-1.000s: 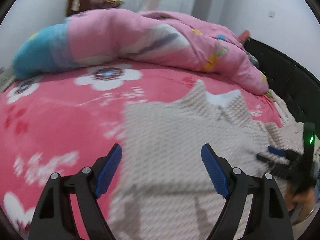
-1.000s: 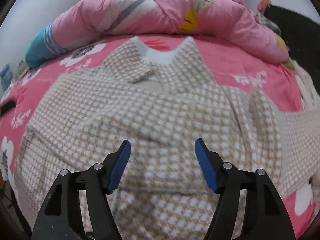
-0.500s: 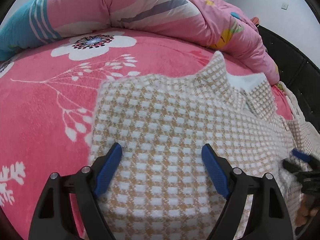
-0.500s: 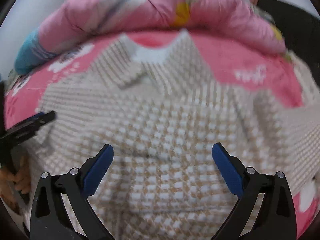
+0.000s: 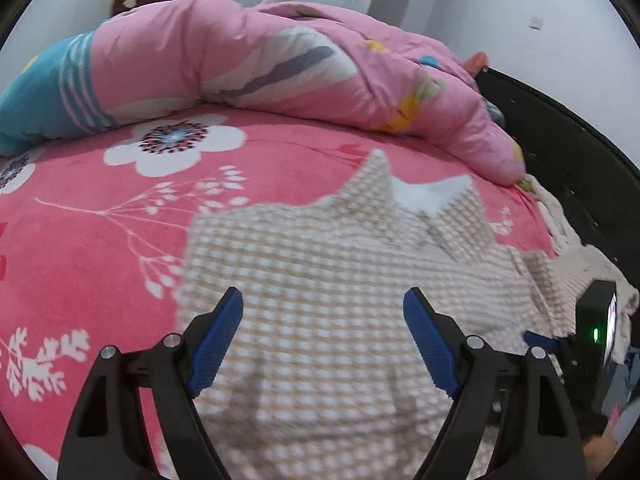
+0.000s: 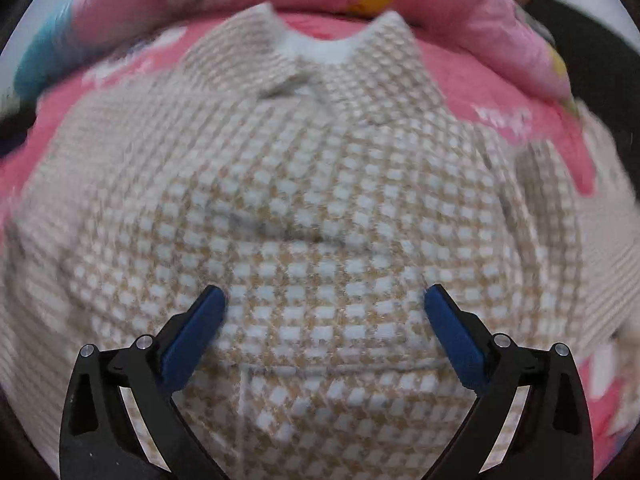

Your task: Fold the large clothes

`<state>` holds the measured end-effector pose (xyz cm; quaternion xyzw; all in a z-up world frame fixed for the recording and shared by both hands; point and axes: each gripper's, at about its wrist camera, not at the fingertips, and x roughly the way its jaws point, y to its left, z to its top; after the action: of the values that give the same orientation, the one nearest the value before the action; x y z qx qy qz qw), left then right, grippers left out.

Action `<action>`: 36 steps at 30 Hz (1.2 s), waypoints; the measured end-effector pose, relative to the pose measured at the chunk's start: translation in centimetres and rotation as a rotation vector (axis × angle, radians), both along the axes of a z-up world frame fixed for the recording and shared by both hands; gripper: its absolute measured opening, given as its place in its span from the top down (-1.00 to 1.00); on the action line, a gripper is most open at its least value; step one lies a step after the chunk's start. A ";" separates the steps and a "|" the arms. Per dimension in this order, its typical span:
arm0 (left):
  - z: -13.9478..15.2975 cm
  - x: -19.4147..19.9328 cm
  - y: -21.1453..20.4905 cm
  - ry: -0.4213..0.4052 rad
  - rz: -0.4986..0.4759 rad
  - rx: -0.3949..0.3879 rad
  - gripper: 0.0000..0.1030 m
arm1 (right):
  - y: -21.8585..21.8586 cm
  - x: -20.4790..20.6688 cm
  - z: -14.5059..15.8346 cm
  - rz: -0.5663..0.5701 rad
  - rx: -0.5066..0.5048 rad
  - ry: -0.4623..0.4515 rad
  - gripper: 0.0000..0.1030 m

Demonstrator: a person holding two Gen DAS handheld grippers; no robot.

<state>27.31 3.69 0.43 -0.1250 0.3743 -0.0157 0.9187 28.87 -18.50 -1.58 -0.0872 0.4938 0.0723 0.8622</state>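
A beige-and-white checked woven jacket with a white-lined collar (image 6: pixel 320 184) is lying spread on a bright pink floral plush bedspread (image 5: pixel 100 224). It is filling the space ahead of and beneath both pairs of jaws, collar at the far end. The right gripper (image 6: pixel 325 300) is standing wide apart, its jaws having just been opening, nothing pinched between them. The left gripper (image 5: pixel 323 304) is also gaping over the fabric, holding nothing. A rumpled pink quilt (image 5: pixel 280 68) is bunching beyond the collar.

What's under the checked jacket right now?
The checked jacket lies flat on the pink floral bedspread, which shows around its left side and past the collar. Whatever lies directly beneath the fabric is covered. The rolled pink quilt sits behind it, apart.
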 end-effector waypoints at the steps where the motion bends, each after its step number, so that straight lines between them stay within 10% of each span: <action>1: 0.1 -0.1 -0.7 0.001 -0.017 -0.002 -0.57 | -0.4 -0.3 0.7 -0.017 0.012 -0.007 -0.84; 10: -5.5 1.1 -4.9 0.190 -0.071 0.063 -0.74 | -5.1 -4.4 0.1 -0.125 -0.019 0.014 -0.84; 15: -6.6 0.4 -6.2 0.157 -0.104 0.161 -0.89 | -6.3 -5.1 -2.2 -0.132 -0.015 0.053 -0.84; 36: -7.0 -0.3 -6.1 0.101 -0.108 0.162 -0.89 | -9.7 -10.7 0.0 -0.112 0.100 0.011 -0.84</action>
<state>26.97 -2.44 -6.57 -0.0309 0.4263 -0.0285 0.9036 18.20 -28.16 -1.54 -0.0159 0.4982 0.0489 0.8656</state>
